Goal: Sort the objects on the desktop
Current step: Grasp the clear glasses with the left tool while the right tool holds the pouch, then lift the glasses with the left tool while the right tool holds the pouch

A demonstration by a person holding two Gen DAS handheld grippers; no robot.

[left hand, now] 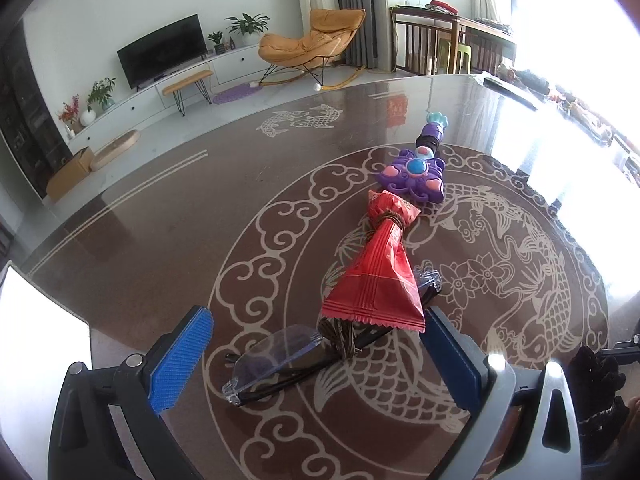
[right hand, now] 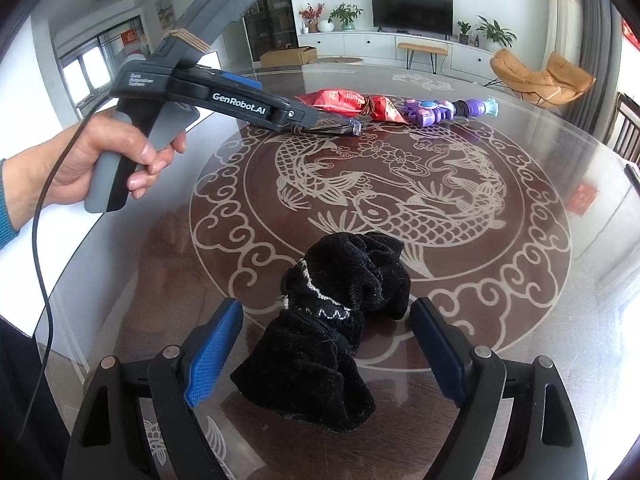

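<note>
My left gripper [left hand: 316,356] is open over clear-lensed glasses [left hand: 276,356] that lie between its blue pads. A red snack packet [left hand: 380,276], tied with brown string, rests partly on the glasses. A purple toy wand [left hand: 416,174] lies beyond the packet. My right gripper [right hand: 326,350] is open, its pads on either side of a black velvet scrunchie [right hand: 340,316] on the table. The right wrist view also shows the left gripper [right hand: 276,114] near the packet [right hand: 348,106], the glasses [right hand: 344,128] and the wand [right hand: 444,110].
The objects sit on a round glass-topped table [left hand: 160,216] with a fish pattern. More clutter lies at its far right edge [left hand: 576,108]. The scrunchie shows at the left wrist view's lower right [left hand: 596,392]. Beyond are a TV, an orange lounge chair and plants.
</note>
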